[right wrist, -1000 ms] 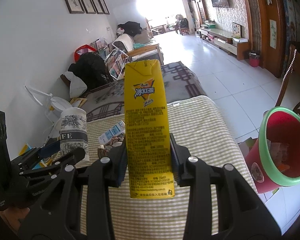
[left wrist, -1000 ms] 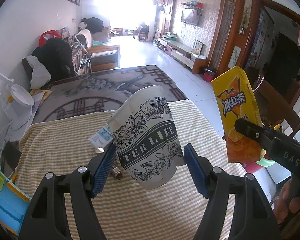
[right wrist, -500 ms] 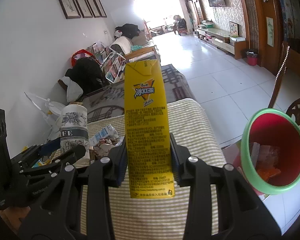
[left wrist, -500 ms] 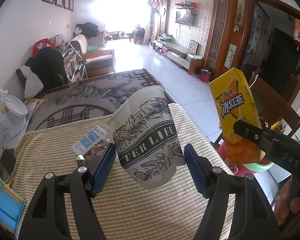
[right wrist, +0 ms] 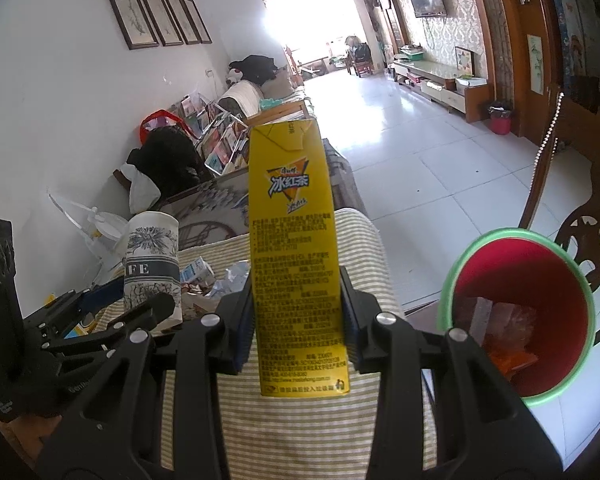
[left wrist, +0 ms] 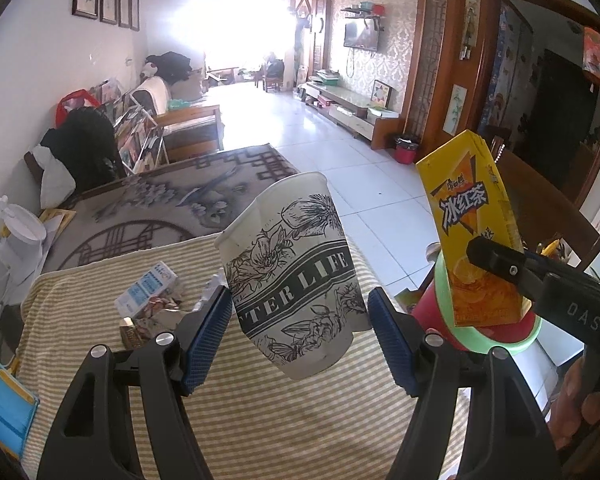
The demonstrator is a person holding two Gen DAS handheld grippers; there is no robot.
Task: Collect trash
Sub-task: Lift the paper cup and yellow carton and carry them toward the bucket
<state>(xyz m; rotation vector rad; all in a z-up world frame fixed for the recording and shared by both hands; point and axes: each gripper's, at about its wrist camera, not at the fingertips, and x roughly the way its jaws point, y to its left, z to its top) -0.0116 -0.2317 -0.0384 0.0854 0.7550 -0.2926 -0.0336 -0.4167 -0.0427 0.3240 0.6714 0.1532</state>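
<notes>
The table (left wrist: 284,432) bears scraps (left wrist: 148,308) at its far left. Only the right view looks into the bin (right wrist: 516,320), right of the table, litter inside. Left gripper (left wrist: 300,328) clamps a tilted cup (left wrist: 296,280); right gripper (right wrist: 298,316) clamps an upright carton (right wrist: 296,256).

Matt paper cup (left wrist: 296,276); glossy yellow carton (right wrist: 296,264); woven striped tablecloth (left wrist: 300,420).

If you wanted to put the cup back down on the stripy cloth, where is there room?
The striped tablecloth is bare in front of both grippers, from the paper cup across to the edge by the red bin. It is crowded at the far left, where the small carton and crumpled wrappers lie.
</notes>
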